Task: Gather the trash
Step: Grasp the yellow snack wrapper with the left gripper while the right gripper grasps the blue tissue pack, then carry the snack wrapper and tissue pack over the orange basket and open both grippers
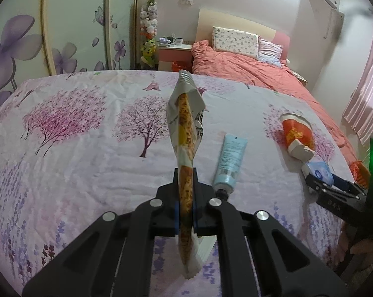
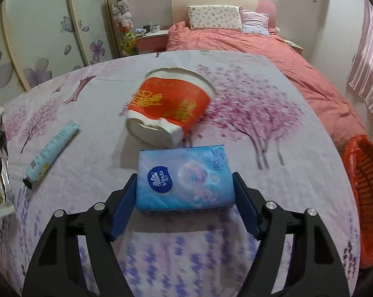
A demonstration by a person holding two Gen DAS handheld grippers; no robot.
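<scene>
Left gripper [image 1: 186,195]: clenched on a snack wrapper [image 1: 185,113], held upright above the sheet [image 1: 87,163].
Right gripper [image 2: 185,193]: jaws apart either side of a tissue pack [image 2: 184,175]; pads just beside its ends, contact unclear.
Cup [image 2: 169,106]: crushed, on its side, just behind the pack.
Tube [image 2: 51,153]: flat on the sheet, left of the pack.
Basket [image 2: 364,198]: red, at the right edge.

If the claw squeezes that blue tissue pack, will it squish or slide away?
The tissue pack looks soft in its wrapper, so it probably squishes. The glossy film may be slippery. It lies flat on the bedsheet, so rolling seems unlikely.
</scene>
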